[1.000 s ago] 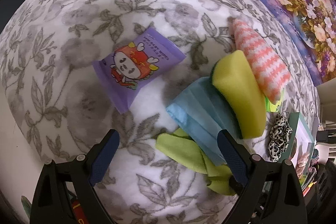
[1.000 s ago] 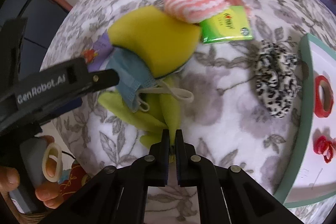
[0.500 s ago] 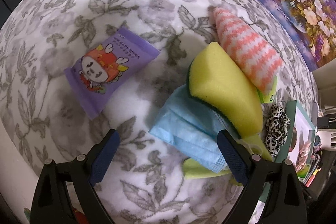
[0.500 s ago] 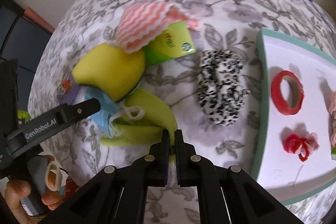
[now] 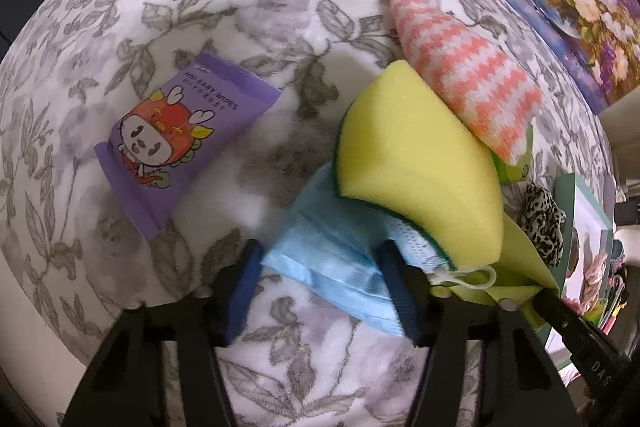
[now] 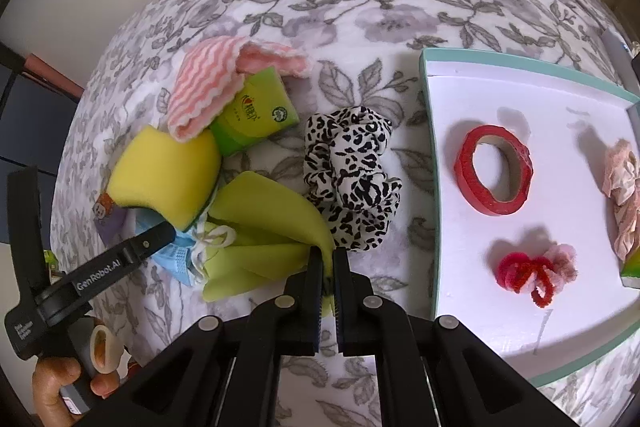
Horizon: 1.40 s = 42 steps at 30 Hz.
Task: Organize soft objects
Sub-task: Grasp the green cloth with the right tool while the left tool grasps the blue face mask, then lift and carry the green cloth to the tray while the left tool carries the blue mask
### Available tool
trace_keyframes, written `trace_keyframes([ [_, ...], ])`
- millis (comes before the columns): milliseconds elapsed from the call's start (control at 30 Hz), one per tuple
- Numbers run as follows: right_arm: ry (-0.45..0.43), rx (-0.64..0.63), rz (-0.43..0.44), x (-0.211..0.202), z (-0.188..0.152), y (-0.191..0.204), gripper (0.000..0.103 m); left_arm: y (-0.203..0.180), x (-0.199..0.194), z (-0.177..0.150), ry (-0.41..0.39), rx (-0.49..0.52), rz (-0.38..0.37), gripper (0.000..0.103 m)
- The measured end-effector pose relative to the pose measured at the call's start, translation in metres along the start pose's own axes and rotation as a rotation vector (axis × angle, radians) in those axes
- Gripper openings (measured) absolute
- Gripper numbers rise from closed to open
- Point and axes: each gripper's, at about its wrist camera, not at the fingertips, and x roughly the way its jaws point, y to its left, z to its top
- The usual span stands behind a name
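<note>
You are looking at a lime-green cloth (image 6: 264,227) lying crumpled under a blue face mask (image 5: 336,259), a yellow sponge (image 5: 416,171) leaning on the mask, a pink-striped cloth (image 5: 468,75) resting above, and a leopard scrunchie (image 6: 348,179) sitting beside them.

The tablecloth (image 6: 360,7) is white with a grey leaf and flower pattern. The sponge (image 5: 416,167) is yellow, the face mask (image 5: 332,259) light blue, the cloth (image 6: 272,223) lime green. At 11 o'clock from the sponge, the wipes packet (image 5: 176,139) is purple. The towel (image 5: 468,79) has pink and white zigzag stripes. The scrunchie (image 6: 352,179) is white with black spots. The tape roll (image 6: 494,175) is red.
</note>
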Motion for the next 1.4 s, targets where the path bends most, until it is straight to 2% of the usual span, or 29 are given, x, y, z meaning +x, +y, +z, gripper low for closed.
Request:
trace_keyframes([
  [67,0.001,-0.002,-0.001,0.000,0.000,-0.001,0.005,-0.002,0.000,0.000,-0.001,0.008,-0.003,0.045],
  [133,0.003,-0.002,-0.001,0.000,0.000,0.000,0.005,-0.003,0.000,0.000,-0.002,0.010,-0.008,0.032],
  [333,-0.001,0.001,-0.001,-0.001,0.000,0.000,0.005,0.003,-0.006,-0.003,-0.011,-0.016,-0.043,0.013],
  [633,-0.036,-0.016,0.018,-0.016,0.000,0.006,0.005,0.017,-0.045,-0.006,-0.114,-0.060,-0.070,0.010],
  [1000,-0.115,-0.020,0.069,-0.048,0.002,0.012,0.005,0.023,-0.090,-0.013,-0.252,-0.056,-0.001,0.010],
  [1400,-0.222,-0.015,0.143,-0.089,0.004,0.013,0.005,0.000,-0.149,-0.019,-0.412,-0.004,-0.001,0.010],
])
